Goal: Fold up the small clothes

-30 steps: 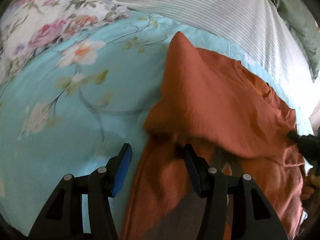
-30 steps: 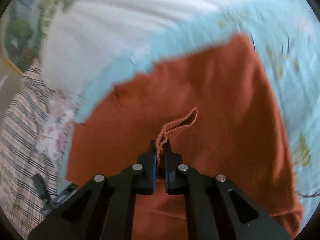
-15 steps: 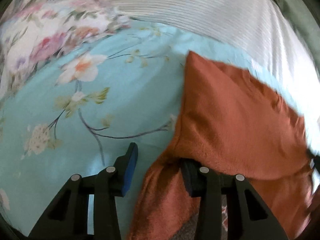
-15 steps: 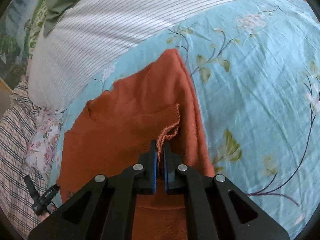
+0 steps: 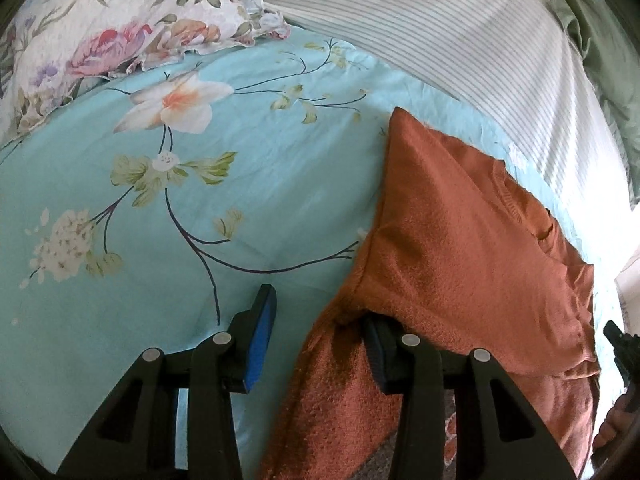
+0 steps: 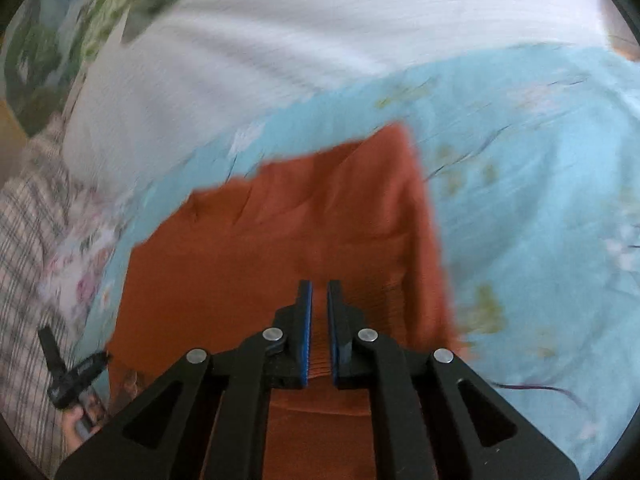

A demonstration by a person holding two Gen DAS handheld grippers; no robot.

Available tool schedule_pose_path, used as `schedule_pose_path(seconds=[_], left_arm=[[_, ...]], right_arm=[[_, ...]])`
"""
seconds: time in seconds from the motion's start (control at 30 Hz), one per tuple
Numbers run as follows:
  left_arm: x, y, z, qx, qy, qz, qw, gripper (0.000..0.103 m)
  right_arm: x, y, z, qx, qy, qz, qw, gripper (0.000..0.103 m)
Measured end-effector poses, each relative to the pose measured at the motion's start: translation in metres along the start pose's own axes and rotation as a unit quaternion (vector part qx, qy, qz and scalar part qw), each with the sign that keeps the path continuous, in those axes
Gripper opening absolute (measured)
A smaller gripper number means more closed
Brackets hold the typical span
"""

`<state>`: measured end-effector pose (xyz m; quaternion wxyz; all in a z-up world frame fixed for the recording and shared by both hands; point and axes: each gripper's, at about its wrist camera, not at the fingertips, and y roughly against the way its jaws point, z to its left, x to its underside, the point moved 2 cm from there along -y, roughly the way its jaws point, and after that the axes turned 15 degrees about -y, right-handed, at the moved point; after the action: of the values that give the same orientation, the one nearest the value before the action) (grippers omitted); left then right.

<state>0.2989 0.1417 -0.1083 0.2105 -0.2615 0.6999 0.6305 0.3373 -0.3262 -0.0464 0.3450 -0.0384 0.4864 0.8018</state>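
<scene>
Rust-orange knit garment [image 5: 472,248] lies half-folded on floral bedding [image 5: 168,208]; left gripper [image 5: 316,340] gapes half-open, cloth draped over one jaw, right gripper [image 6: 319,332] barely parted, empty; snagged cloth could undo the fold.

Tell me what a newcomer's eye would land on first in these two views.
The rust-orange garment stands out, lying folded on the pale blue floral sheet and filling the right of the left wrist view. One finger of the left gripper is tucked under its edge. In the blurred right wrist view, the right gripper hovers over the cloth, jaws slightly apart, having just let go.
</scene>
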Motion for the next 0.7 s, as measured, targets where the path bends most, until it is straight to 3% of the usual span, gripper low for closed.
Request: schedule_pose_path(seconds=[0.03, 0.2, 0.27, 0.33, 0.6, 0.7], left_arm=[[0.0, 0.0, 0.001, 0.002, 0.002, 0.0, 1.0, 0.043], [-0.001, 0.003, 0.004, 0.018, 0.005, 0.008, 0.9998, 0.044], [0.001, 0.01, 0.003, 0.018, -0.006, 0.011, 0.9998, 0.044], [0.006, 0.02, 0.002, 0.021, -0.017, 0.012, 0.9996, 0.043], [0.053, 0.063, -0.006, 0.068, -0.077, 0.035, 0.9941, 0.055], [0.076, 0.074, -0.006, 0.104, -0.084, 0.055, 0.9895, 0.057]], right_arm=[[0.002, -0.013, -0.006, 0.029, 0.0, 0.016, 0.999, 0.018], [0.003, 0.011, -0.019, 0.013, -0.031, 0.001, 0.999, 0.021], [0.007, 0.034, -0.02, 0.0, -0.027, -0.012, 1.0, 0.045], [0.013, 0.052, -0.027, -0.003, -0.027, -0.015, 1.0, 0.054], [0.066, 0.109, -0.077, 0.015, -0.04, 0.015, 0.999, 0.054], [0.089, 0.123, -0.098, 0.004, -0.067, 0.032, 0.997, 0.054]])
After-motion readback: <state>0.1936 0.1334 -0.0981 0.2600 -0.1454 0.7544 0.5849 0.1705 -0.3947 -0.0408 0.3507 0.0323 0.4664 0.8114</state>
